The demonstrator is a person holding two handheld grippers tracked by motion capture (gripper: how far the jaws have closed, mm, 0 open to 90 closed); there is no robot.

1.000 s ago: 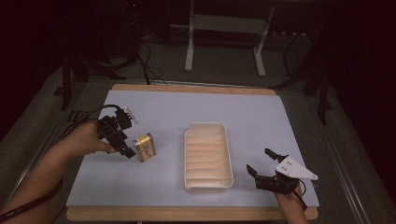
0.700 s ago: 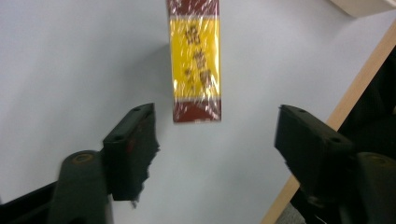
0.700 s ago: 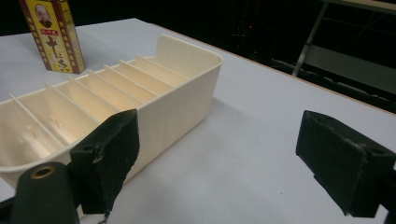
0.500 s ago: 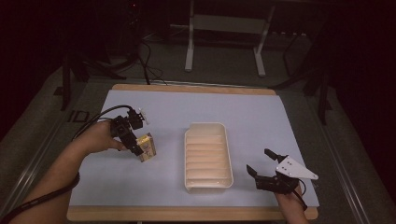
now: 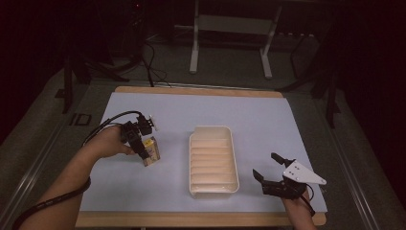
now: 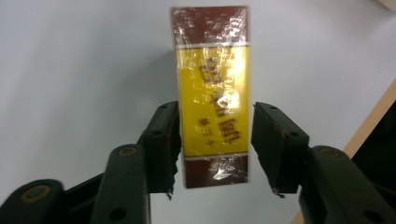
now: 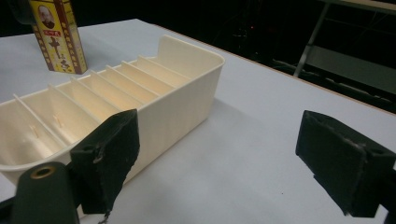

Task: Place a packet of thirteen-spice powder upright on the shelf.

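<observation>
A yellow and dark-red box (image 5: 151, 149) (image 6: 212, 84) (image 7: 58, 37) wrapped in clear film stands upright on the pale blue mat, left of the tray. My left gripper (image 5: 143, 154) (image 6: 215, 154) reaches down over it with one black pad on each side of the box. The jaws have just been closing; the left pad is against the box and a thin gap remains at the right pad. My right gripper (image 5: 265, 165) (image 7: 233, 149) rests open near the tray's front right corner, nothing between its pads.
A cream ribbed tray (image 5: 210, 130) (image 7: 182, 102) with several cross dividers lies in the middle of the mat (image 5: 268, 120). The table's wooden edge (image 5: 191, 219) runs along the front. Dark stands and cables sit behind the table.
My left hand has moved right and down over the box, and its jaws have narrowed around it. The right gripper has not moved.
</observation>
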